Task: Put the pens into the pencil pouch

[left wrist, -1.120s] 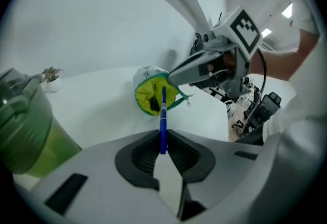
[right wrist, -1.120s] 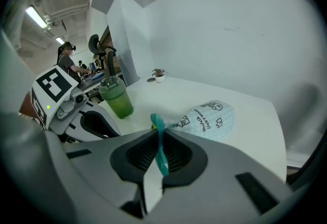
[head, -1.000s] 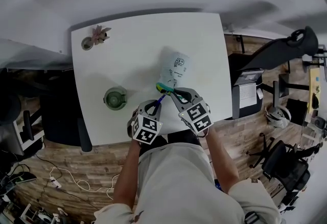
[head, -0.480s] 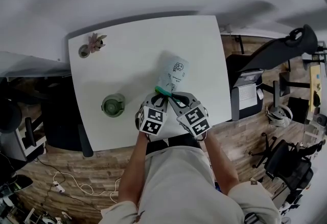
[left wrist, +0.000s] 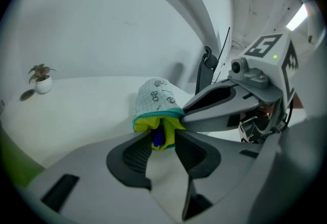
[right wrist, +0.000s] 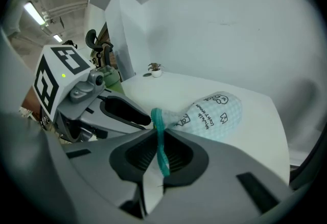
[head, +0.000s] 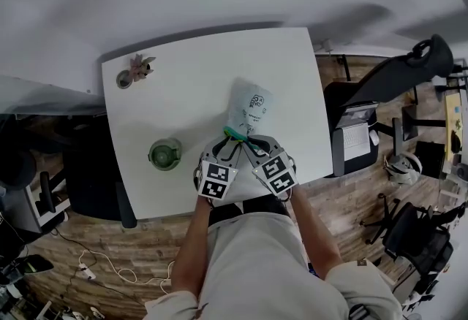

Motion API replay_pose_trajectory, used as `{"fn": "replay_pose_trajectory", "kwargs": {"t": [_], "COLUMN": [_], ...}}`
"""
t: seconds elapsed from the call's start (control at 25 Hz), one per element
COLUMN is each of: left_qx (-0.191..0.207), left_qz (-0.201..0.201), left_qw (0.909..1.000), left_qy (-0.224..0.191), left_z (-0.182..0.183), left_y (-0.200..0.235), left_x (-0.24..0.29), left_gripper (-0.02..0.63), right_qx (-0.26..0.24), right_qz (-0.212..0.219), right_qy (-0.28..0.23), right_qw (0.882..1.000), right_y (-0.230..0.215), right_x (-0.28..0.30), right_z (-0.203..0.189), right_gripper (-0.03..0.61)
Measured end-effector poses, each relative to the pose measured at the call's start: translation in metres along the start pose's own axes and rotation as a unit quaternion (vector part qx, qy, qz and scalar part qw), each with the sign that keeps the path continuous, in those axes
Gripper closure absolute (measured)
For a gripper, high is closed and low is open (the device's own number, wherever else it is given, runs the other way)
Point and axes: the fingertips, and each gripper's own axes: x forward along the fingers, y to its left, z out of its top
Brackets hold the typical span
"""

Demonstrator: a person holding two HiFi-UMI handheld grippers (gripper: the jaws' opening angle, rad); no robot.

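**Pencil pouch** (head: 250,108): pale checked fabric with small printed figures, a teal zip rim (right wrist: 156,118) and a yellow lining (left wrist: 148,123). It is lying on the white table (head: 183,77), toward the near right part. Its closed end is pointing away from the person and its mouth is facing both tongs.

**Pen** (left wrist: 158,138): blue, with only its end showing. It is sitting in the pouch mouth, wrapped by the yellow lining.

**Left gripper** (head: 229,142): it is hovering at the pouch mouth, angled downward. Its jaws have just been opening and are now standing apart. The pen end and a fold of lining are lying between the jaw tips, and the pads are not pressing on them.

**Right gripper** (right wrist: 159,133): it is sitting just beside the left one, on the right side of the mouth. Its jaws are pressing together on the teal zip rim, which is running up between the pads as a thin strip. The rest of the pouch is stretching away beyond the tips.

**Potted plant** (head: 135,69): small, in a pale pot. It is standing at the table's far left corner, well apart from the pouch.

**Green round container** (head: 165,154): it is resting on the table to the left of the tongs, apart from them.
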Motion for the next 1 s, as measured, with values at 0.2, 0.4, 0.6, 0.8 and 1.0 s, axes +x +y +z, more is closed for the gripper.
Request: {"fn": "replay_pose_trajectory", "kwargs": {"t": [0.2, 0.4, 0.6, 0.8, 1.0], "left_qx": [0.013, 0.047, 0.078, 0.104, 0.119], "left_qz": [0.018, 0.031, 0.050, 0.071, 0.092], "left_qw": [0.9995, 0.9955, 0.9862, 0.9734, 0.9651], "left_qy": [-0.022, -0.076, -0.137, -0.191, -0.214], "left_z": [0.009, 0.043, 0.088, 0.130, 0.144], "left_y": [0.003, 0.000, -0.001, 0.002, 0.010], "left_x": [-0.030, -0.070, -0.108, -0.145, -0.173], "left_gripper": [0.474, 0.455, 0.406, 0.375, 0.371], "right_qx": [-0.003, 0.002, 0.000, 0.002, -0.006], "right_qz": [-0.014, -0.045, -0.081, -0.100, -0.119], "right_qy": [-0.012, -0.066, -0.151, -0.217, -0.263], "right_qw": [1.000, 0.997, 0.985, 0.971, 0.957], "right_y": [0.002, 0.000, -0.001, 0.004, 0.010], "right_x": [-0.004, -0.026, -0.067, -0.109, -0.139], "right_z": [0.001, 0.024, 0.068, 0.105, 0.130], "right_gripper": [0.512, 0.475, 0.418, 0.393, 0.374]}}
